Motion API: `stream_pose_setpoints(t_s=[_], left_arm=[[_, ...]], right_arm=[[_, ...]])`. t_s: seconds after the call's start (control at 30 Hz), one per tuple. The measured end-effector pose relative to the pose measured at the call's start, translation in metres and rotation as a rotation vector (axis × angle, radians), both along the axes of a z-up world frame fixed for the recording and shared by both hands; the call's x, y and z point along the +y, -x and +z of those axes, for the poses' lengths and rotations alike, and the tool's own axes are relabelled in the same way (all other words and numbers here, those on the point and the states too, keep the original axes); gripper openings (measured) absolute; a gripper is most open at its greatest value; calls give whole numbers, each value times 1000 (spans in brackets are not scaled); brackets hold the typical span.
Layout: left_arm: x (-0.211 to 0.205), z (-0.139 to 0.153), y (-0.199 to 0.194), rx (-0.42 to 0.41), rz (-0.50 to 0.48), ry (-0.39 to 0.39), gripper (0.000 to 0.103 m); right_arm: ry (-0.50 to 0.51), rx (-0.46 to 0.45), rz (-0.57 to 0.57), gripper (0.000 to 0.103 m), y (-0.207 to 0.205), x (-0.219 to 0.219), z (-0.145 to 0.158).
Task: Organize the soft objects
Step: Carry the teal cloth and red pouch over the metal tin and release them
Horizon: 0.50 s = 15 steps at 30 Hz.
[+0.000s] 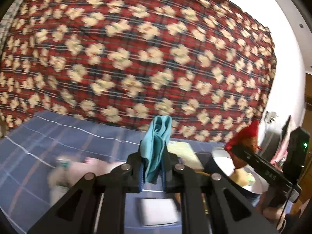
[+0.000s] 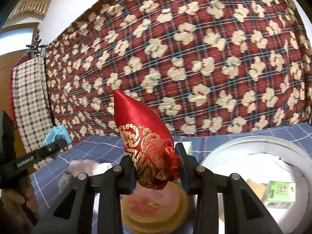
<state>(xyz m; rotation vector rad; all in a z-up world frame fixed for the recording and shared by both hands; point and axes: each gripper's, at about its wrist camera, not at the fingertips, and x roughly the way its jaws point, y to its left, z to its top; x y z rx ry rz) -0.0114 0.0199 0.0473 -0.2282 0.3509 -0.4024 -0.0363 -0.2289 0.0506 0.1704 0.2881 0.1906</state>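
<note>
Left gripper (image 1: 153,167) is clamping the cloth (image 1: 157,148), right gripper (image 2: 156,167) is clamping the pouch (image 2: 145,142); you're carrying both, probably heading for the tub (image 2: 243,146) next.

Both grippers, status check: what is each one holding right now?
Left gripper shut on teal cloth. Right gripper shut on red pouch. Both lifted above the blue checked surface; nothing blocking.

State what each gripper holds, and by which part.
Left gripper: a teal cloth, pinched near its lower folds, top end sticking up. Right gripper: a red and gold pouch, clamped at its wide gathered end, pointed tip up.
</note>
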Motion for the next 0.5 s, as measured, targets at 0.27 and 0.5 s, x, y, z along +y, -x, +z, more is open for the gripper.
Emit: stream_pose_setpoints(t_s=[0.27,0.5], left_arm=[[-72,-3,1,5,-133,-19,11],[-124,1,3,-12,-226,-27,11]], right_arm=[[-27,-3,-114,39,8,-49,-1],[-71,-6,-222,39,17,-98,-1]])
